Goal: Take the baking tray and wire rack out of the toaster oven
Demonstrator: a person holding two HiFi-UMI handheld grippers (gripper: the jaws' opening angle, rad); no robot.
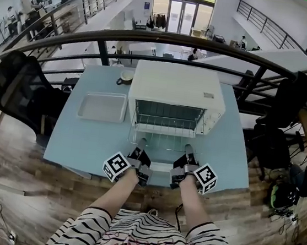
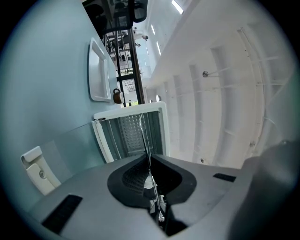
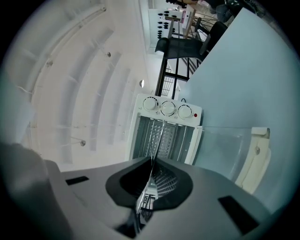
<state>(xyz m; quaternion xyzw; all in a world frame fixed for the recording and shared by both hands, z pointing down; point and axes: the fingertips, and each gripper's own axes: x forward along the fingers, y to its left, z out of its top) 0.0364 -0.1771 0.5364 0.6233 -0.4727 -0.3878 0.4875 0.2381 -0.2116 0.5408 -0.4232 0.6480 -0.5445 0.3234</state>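
Pinching the front edge of the thin silver wire rack (image 1: 164, 127), the left gripper (image 1: 141, 143) and right gripper (image 1: 188, 149) are each clamped tight on it above the lowered glass door (image 1: 163, 152) of the boxy white toaster oven (image 1: 177, 86). Further off, the shallow pale rectangular metal baking tray (image 1: 102, 106) already lies on the light blue table (image 1: 73, 142) just left of the oven. Judging by this, what remains is to draw the rack clear and set it down.

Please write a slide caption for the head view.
The left gripper and right gripper grip the wire rack before the open toaster oven.
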